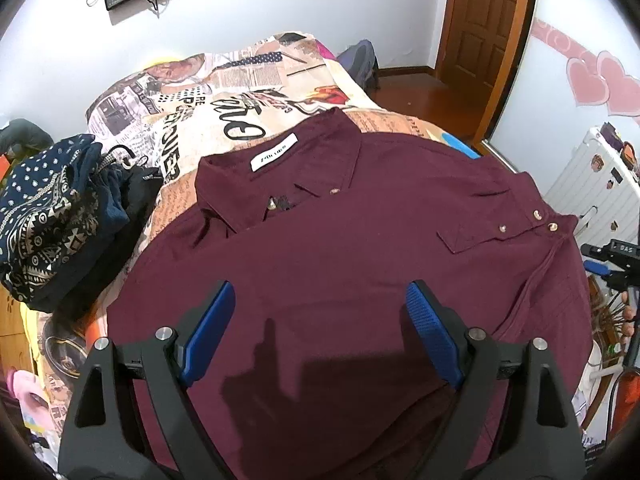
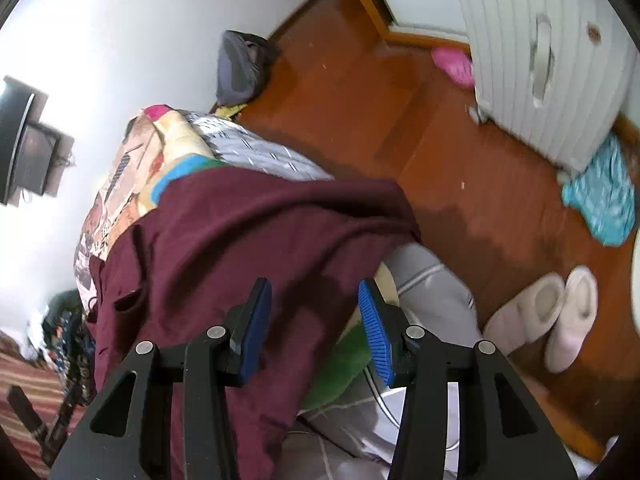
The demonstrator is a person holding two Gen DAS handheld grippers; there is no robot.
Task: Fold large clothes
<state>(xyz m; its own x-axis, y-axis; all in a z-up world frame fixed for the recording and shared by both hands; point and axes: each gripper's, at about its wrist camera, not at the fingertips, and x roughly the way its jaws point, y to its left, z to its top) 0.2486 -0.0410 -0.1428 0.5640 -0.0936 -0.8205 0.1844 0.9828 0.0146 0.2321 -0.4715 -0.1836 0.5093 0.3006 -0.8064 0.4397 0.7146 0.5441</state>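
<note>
A large maroon button-up shirt [image 1: 360, 220] lies spread flat on the bed, its collar and white label [image 1: 274, 152] at the far side. My left gripper [image 1: 320, 292] hovers over the shirt's near middle, open wide, with nothing between its blue pads. In the right wrist view the shirt's side [image 2: 240, 232] drapes over the bed's edge. My right gripper [image 2: 314, 284] stands just above that hanging edge with its jaws parted. The pads do not press on the cloth.
The patterned bedspread [image 1: 224, 92] shows beyond the collar. A pile of dark patterned clothes [image 1: 52, 216] sits left of the shirt. Beside the bed are wooden floor, pale slippers [image 2: 552, 312], a teal cloth [image 2: 604, 196], a white ribbed cabinet [image 2: 540, 60] and a grey backpack [image 2: 240, 64].
</note>
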